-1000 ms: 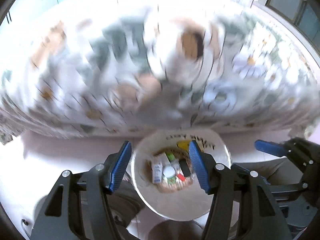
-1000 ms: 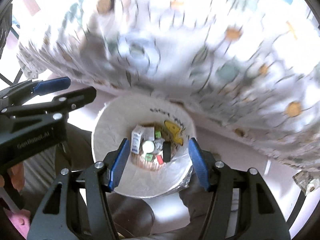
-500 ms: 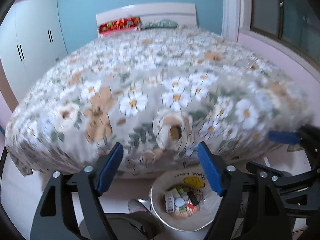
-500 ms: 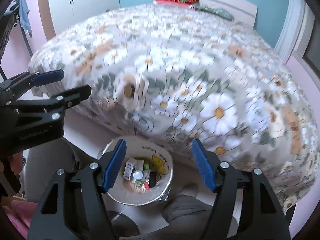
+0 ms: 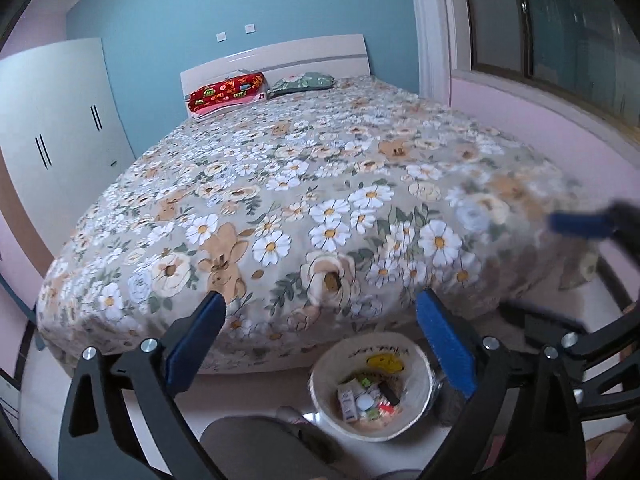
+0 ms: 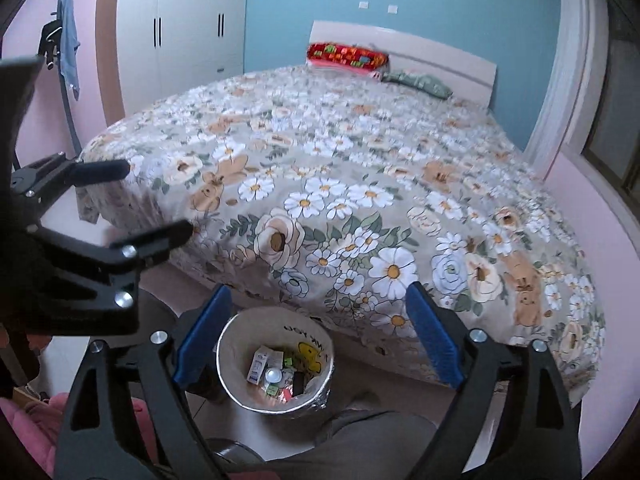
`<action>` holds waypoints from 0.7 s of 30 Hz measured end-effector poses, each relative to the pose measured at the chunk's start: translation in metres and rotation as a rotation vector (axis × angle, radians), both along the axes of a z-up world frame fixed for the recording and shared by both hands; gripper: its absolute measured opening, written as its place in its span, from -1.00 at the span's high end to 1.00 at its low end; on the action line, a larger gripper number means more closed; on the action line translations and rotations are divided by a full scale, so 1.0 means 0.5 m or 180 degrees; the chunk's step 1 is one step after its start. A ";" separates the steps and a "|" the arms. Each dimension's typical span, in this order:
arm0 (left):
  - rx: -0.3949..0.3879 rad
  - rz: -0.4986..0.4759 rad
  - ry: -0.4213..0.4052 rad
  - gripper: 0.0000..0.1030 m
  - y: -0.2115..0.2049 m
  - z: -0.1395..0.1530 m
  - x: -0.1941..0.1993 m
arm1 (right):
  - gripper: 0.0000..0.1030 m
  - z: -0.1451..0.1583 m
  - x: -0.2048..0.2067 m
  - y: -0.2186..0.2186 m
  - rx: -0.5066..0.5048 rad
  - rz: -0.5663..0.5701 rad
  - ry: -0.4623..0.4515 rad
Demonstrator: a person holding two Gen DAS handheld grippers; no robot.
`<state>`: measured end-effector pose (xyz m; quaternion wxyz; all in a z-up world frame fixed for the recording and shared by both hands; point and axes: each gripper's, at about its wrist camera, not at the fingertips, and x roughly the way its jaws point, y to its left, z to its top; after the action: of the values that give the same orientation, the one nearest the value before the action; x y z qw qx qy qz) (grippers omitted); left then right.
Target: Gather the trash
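Trash bin (image 6: 276,364) sits below both opening, empty tools (image 5: 320,344) (image 6: 318,332).

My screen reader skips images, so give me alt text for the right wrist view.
The right gripper, jaws opening and empty, points down at a white bin of small trash on the floor at the foot of a floral bed. The left gripper, also empty, reaches in from the left edge. A wardrobe stands behind.

White round trash bin (image 6: 240,344) | upright on floor beside bed foot | holds small boxes, bottle cap, wrappers (image 6: 276,376) | yellow smiley print inside
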<state>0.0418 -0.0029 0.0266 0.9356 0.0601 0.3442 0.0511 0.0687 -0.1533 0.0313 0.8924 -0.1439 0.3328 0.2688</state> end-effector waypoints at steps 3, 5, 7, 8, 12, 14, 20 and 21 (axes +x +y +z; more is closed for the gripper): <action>0.0053 0.0011 0.0048 -0.90 -0.007 -0.006 -0.027 | -0.74 0.014 -0.038 -0.008 0.0034 -0.0080 -0.0102; 0.0036 -0.0027 0.0090 -0.90 -0.009 -0.013 -0.044 | -0.74 0.022 -0.067 -0.018 0.0041 -0.0197 -0.0226; 0.0007 -0.0061 0.0101 -0.90 -0.010 -0.021 -0.061 | -0.74 0.025 -0.088 -0.024 0.0030 -0.0312 -0.0343; 0.0008 -0.0074 0.0108 -0.90 -0.011 -0.025 -0.068 | -0.74 0.027 -0.096 -0.028 0.0034 -0.0385 -0.0399; -0.0120 -0.0030 0.0056 -0.90 -0.002 -0.024 -0.090 | -0.74 0.025 -0.122 -0.048 0.0154 -0.0600 -0.0447; -0.0139 0.0008 -0.0007 -0.90 -0.001 -0.019 -0.098 | -0.74 0.021 -0.123 -0.050 0.0158 -0.0658 -0.0431; -0.0094 0.0006 -0.0123 -0.90 -0.014 -0.009 -0.112 | -0.74 -0.004 -0.107 -0.047 0.0117 -0.0701 -0.0143; -0.0088 -0.0003 -0.0129 -0.90 -0.016 -0.009 -0.113 | -0.74 -0.009 -0.106 -0.045 0.0093 -0.0705 -0.0112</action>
<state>-0.0148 -0.0111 0.0223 0.9431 0.0463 0.3258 0.0471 0.0157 -0.1756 0.0269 0.9243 -0.0979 0.3270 0.1708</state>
